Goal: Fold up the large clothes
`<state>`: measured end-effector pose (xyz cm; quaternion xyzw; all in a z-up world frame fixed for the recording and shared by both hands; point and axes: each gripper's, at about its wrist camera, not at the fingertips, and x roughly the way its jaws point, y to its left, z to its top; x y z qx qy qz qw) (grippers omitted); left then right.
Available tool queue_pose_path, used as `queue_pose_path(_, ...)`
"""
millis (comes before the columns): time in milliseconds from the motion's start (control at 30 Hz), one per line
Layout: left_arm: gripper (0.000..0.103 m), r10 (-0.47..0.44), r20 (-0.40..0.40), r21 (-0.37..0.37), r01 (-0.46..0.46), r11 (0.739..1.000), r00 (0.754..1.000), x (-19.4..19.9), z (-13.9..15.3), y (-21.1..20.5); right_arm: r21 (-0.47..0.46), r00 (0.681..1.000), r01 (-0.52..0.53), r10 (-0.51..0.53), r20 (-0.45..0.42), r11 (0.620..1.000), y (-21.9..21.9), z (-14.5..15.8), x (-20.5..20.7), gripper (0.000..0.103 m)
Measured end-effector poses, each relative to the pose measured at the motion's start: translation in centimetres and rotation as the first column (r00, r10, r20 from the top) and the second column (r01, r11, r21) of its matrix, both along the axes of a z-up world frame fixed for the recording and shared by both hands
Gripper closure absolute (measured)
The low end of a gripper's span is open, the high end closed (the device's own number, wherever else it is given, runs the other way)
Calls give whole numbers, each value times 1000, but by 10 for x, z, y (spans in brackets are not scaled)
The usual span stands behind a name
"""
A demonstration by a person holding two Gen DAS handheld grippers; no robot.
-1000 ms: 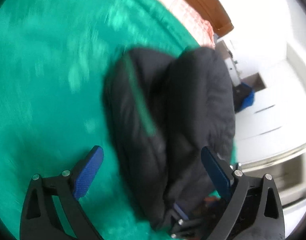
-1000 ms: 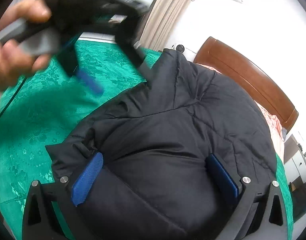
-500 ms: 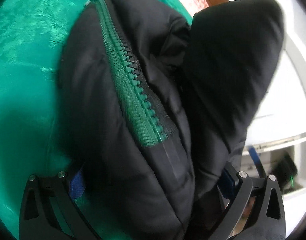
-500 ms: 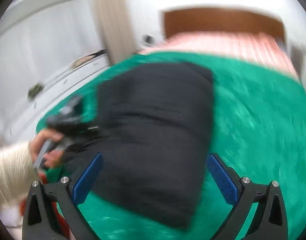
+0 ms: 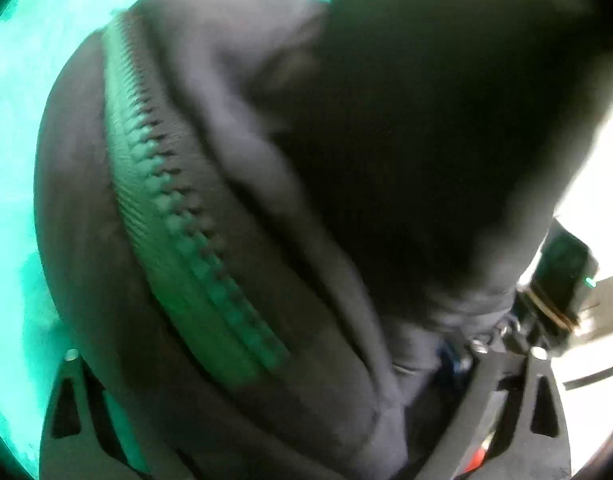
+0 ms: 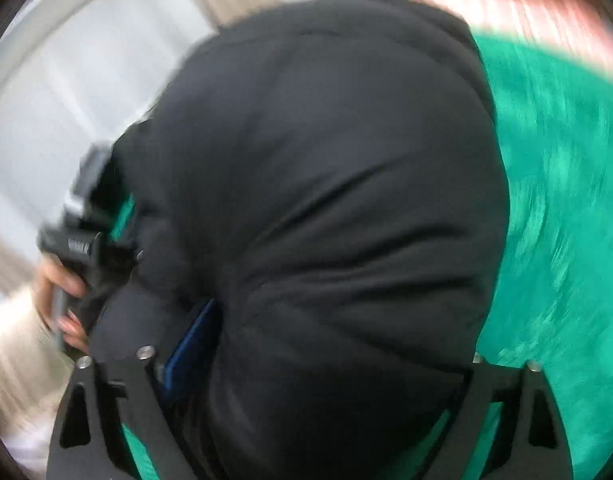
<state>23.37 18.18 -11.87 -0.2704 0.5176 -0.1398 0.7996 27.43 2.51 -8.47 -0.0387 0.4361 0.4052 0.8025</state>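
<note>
The left tool has the bulky black padded jacket with its green zipper bunched between wide-spread fingers; whether it pinches is unclear. The right tool, fingers also spread, straddles the jacket's folded bulk, likely bracing it from both sides so the fold holds above the green bedspread.

Nothing readable anywhere here. There's pale lettering on the left gripper seen from the right wrist, but it's smeared past reading. The jacket shows no label.
</note>
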Motion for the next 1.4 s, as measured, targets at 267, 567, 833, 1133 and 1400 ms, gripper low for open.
queue_pose_path(267,27,29,273,62,-47,997,962,-44,93,-16,181,955,-43,-13,296,983,2,81,-75,26)
queue_pose_path(567,6,71,233,226,-125,966,970,67,113,0,269,971,232,-238,-11,935,-31,87,63,0)
queue_pose_path(833,4,131,377,345,-270,899,917,0,103,6,165,907,383,-404,118,909,-81,72,15,0)
queue_pose_path(1133,0,74,543,592,-444,673,836,-88,166,-40,178,780,429,-463,421,885,-105,97,-75,0)
queue_pose_path(1400,0,59,610,607,-513,607,791,-128,197,-80,200,777,471,-512,367,859,-130,114,-105,0)
